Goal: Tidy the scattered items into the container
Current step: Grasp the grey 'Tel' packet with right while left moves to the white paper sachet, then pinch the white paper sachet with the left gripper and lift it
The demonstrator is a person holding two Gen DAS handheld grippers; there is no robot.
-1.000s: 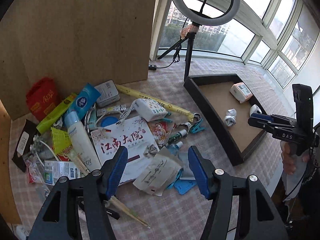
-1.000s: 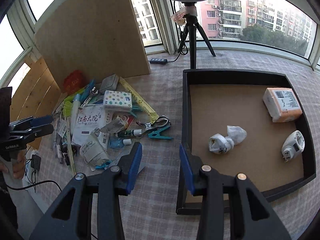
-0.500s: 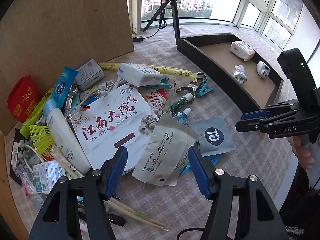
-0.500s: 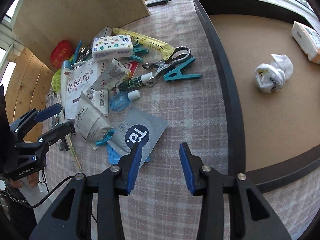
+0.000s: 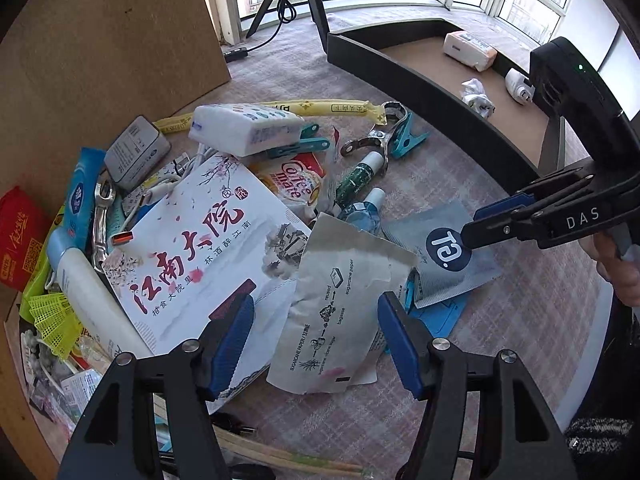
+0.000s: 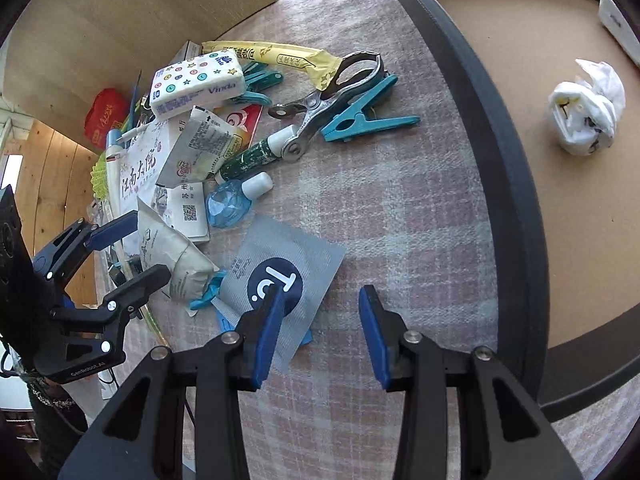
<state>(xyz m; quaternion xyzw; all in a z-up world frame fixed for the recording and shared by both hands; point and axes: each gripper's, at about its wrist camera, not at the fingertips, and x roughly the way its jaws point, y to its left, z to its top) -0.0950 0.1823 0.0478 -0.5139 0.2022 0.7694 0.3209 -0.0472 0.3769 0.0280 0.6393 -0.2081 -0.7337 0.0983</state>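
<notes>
A heap of small items lies on the checked cloth. My left gripper [image 5: 314,334] is open just above a crumpled paper sachet [image 5: 336,316], one finger on each side of it. My right gripper [image 6: 320,316] is open low over a grey packet with a dark round logo [image 6: 280,276]; its left finger overlaps the packet. The right gripper also shows in the left wrist view [image 5: 476,232], tips over the same packet [image 5: 444,268]. The black tray [image 6: 500,152] with a brown floor stands to the right and holds a white wad [image 6: 586,106].
In the heap are a white booklet [image 5: 200,248], a tissue pack [image 6: 198,82], a teal clip [image 6: 364,118], metal tongs [image 6: 332,96], a green tube [image 6: 256,156], a blue bottle [image 6: 232,202], a yellow sachet [image 6: 280,58]. A brown board [image 5: 100,48] stands behind.
Both grippers have dropped closer to the heap. The left now straddles the paper sachet, the right has come down onto the grey logo packet. Both stayed open.
</notes>
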